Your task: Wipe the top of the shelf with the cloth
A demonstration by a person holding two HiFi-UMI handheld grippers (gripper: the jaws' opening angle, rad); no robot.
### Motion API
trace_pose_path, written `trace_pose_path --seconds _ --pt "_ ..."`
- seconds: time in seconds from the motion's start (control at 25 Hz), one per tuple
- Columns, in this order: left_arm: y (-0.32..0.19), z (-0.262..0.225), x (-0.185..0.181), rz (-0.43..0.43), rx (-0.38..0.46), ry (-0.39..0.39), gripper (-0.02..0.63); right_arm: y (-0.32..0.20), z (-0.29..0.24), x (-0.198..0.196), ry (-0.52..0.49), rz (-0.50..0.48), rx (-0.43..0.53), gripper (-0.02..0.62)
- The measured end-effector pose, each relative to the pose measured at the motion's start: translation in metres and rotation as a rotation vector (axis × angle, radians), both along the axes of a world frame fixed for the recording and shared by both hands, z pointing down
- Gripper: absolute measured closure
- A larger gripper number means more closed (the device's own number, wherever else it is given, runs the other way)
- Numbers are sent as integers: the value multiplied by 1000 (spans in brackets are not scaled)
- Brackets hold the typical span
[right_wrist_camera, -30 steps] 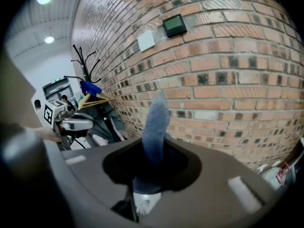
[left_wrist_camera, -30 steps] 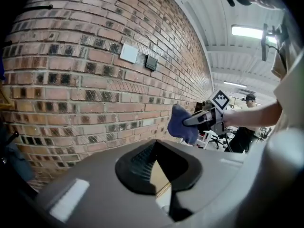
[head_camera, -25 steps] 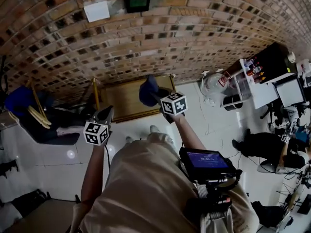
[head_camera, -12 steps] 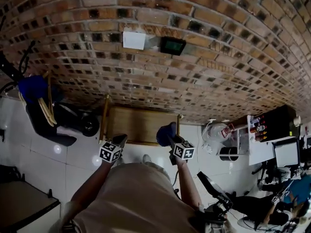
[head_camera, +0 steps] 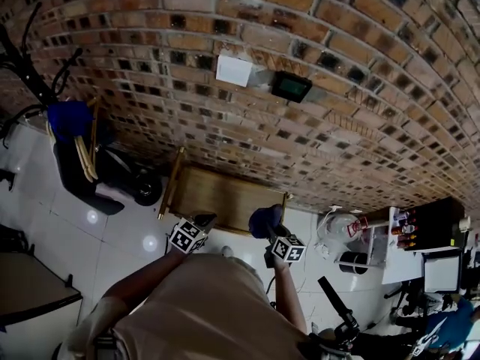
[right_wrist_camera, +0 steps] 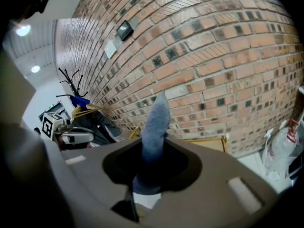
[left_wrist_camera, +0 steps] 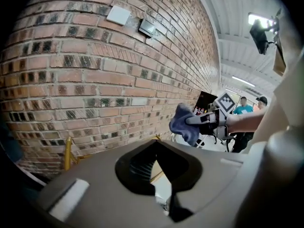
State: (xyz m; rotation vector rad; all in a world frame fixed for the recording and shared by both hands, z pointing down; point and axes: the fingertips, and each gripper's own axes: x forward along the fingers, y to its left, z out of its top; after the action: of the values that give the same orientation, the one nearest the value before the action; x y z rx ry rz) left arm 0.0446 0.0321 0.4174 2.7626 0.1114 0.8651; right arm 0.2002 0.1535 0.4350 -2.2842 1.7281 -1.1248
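Note:
The low wooden shelf [head_camera: 221, 193] with yellow metal posts stands against the brick wall. My right gripper [head_camera: 268, 231] is shut on a blue cloth [head_camera: 263, 220], held in the air at the shelf's front right edge. In the right gripper view the cloth [right_wrist_camera: 155, 120] sticks up from between the jaws of the right gripper [right_wrist_camera: 151, 151], with the shelf top [right_wrist_camera: 209, 144] beyond. My left gripper [head_camera: 201, 223] hangs in front of the shelf's left half, jaws together and holding nothing. The left gripper view shows the cloth [left_wrist_camera: 183, 122] bunched in the right gripper [left_wrist_camera: 204, 121].
A scooter with a blue seat [head_camera: 71, 122] and a black tyre [head_camera: 146, 190] stands left of the shelf. To the right are a clear plastic bag [head_camera: 337, 231] and a rack of bottles [head_camera: 397, 223]. A white plate [head_camera: 235, 70] and a black box [head_camera: 291, 87] are on the wall.
The head view has swung up the wall and drawn back, so the shelf and both grippers look smaller and lower. The cloth stays in the right gripper near the shelf's front edge.

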Motion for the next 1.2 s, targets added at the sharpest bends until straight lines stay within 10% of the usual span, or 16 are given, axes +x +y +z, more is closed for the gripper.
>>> trace_pose_path --seconds 1.2 --pt "40 -8 14 -53 1 -23 601 58 -26 38 47 22 49 500"
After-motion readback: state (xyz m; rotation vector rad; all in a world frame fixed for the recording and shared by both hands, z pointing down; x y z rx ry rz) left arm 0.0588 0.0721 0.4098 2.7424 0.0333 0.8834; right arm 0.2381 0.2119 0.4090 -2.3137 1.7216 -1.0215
